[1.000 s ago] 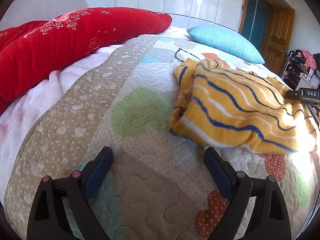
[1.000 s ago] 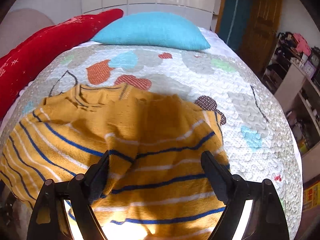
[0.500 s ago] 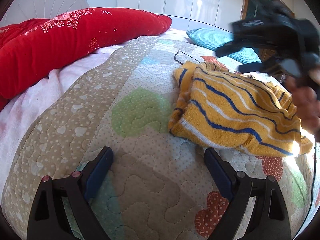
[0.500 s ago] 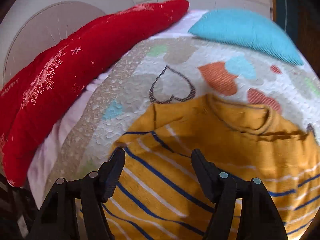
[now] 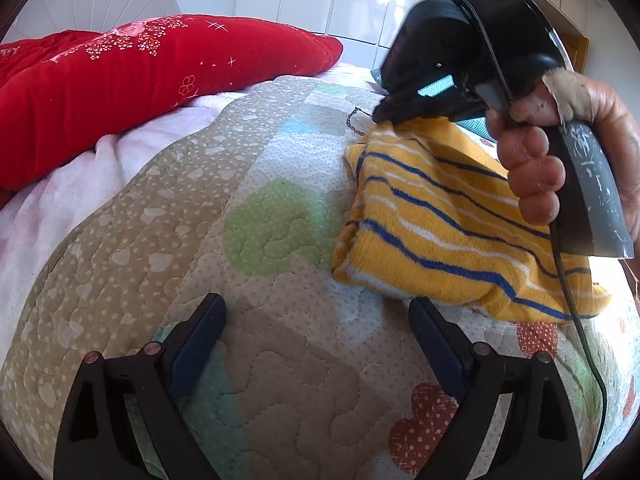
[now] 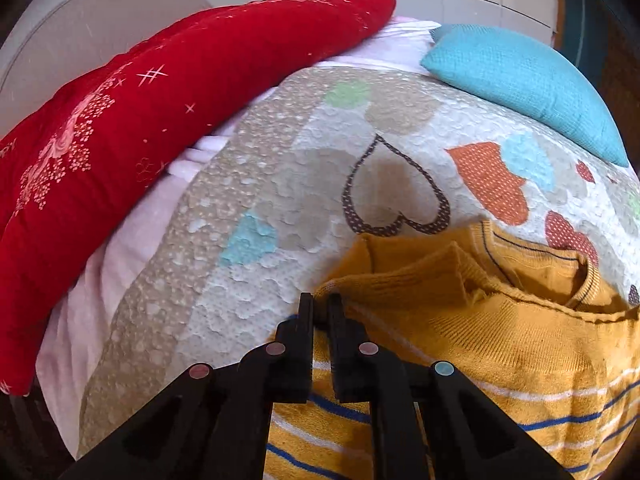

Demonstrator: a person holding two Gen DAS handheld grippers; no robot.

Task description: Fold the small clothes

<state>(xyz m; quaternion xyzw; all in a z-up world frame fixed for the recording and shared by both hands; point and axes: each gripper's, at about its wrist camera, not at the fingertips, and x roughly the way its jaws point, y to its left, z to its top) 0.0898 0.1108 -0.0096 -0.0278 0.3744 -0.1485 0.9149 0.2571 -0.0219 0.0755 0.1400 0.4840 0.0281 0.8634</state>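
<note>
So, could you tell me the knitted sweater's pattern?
Yellow sweater with blue and white stripes, clearest in the left wrist view.

Black left gripper (image 5: 316, 320) with blue-padded jaws, black right gripper (image 6: 319, 308), grey scuffed handle, trailing cable, perhaps tape on thumb.

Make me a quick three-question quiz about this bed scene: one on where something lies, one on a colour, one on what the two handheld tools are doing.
1. Where does the blue pillow lie?
A. beyond the sweater
B. on the red quilt
C. under the left gripper

2. What colour are the sweater's dark stripes?
A. green
B. blue
C. red

3. What is the right gripper doing?
A. hanging open
B. lying on the pillow
C. pinching the sweater's edge

Answers:
1 A: the blue pillow sits past the sweater.
2 B: blue lines cross the yellow knit.
3 C: the right gripper has its fingers closed on the sweater's edge; the left gripper stands open over the bedspread.
</note>
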